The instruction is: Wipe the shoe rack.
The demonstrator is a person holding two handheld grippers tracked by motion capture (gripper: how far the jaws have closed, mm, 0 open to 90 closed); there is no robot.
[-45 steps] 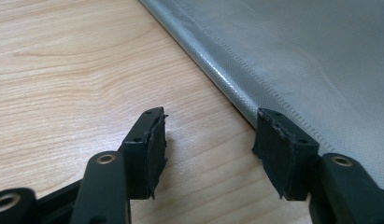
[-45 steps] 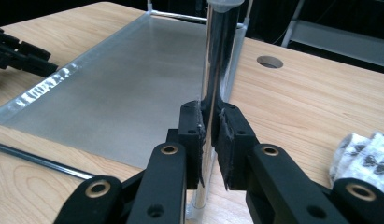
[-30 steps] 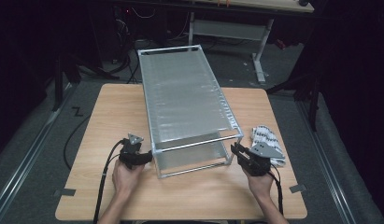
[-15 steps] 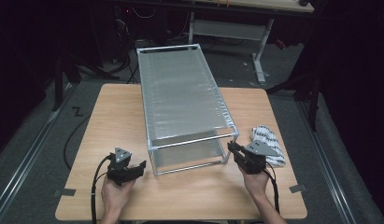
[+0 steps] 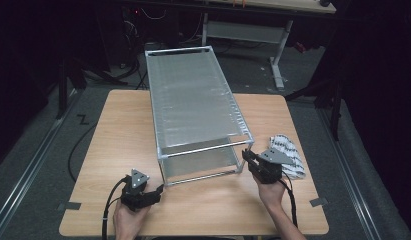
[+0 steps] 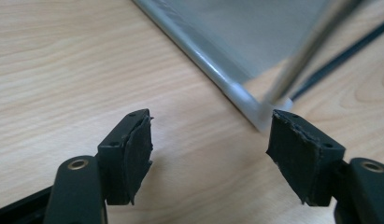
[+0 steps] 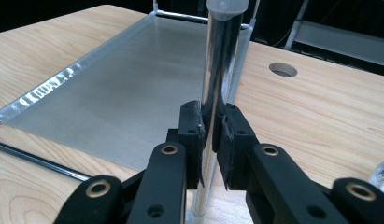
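Rack (image 5: 193,107) on the table (image 5: 118,130): right gripper (image 5: 249,159) clamps its post (image 7: 217,70) at five o'clock; left gripper (image 5: 157,191) (jaws just widening, nothing between) sits at seven.

Metal mesh shelf rack (image 5: 193,107): two tiers, silver, upright on wooden table, long axis near to far; near-right post (image 7: 217,70) chrome, vertical.

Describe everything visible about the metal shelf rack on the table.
The shelf rack is a long two-tier frame of silvery metal, with fine mesh panels on top and bottom joined by thin shiny corner posts. It stands upright on the wooden table, its far end overhanging the table's far edge. The right gripper clamps one near corner post. The left gripper, jaws open, sits just short of the other near corner, not touching it.
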